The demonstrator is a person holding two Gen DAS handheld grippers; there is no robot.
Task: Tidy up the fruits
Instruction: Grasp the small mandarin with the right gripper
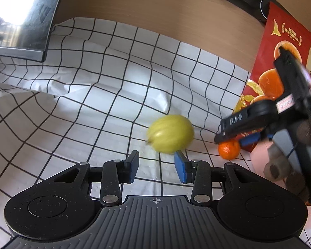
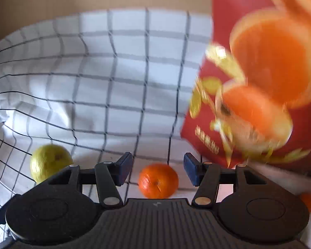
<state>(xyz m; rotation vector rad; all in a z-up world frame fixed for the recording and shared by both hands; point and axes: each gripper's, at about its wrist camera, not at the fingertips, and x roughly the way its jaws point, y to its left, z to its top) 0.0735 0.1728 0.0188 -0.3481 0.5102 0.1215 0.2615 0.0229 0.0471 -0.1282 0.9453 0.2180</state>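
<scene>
Bright daylight; glare on the monitor (image 1: pixel 20 16); fisheye-bent edges; motion blur smears the red bag (image 2: pixel 259 72).

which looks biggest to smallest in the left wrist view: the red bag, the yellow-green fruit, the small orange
1. red bag, by far the largest, though cut off at the frame edge and partly hidden.
2. yellow-green fruit, motion-blurred.
3. small orange, partly hidden under the right gripper, so its full size is unsure.

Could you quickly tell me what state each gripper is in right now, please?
Left gripper: open, empty, with the blurred yellow-green round fruit just ahead.
Right gripper: open, empty, with the small orange mandarin between its fingers, ungripped.
</scene>
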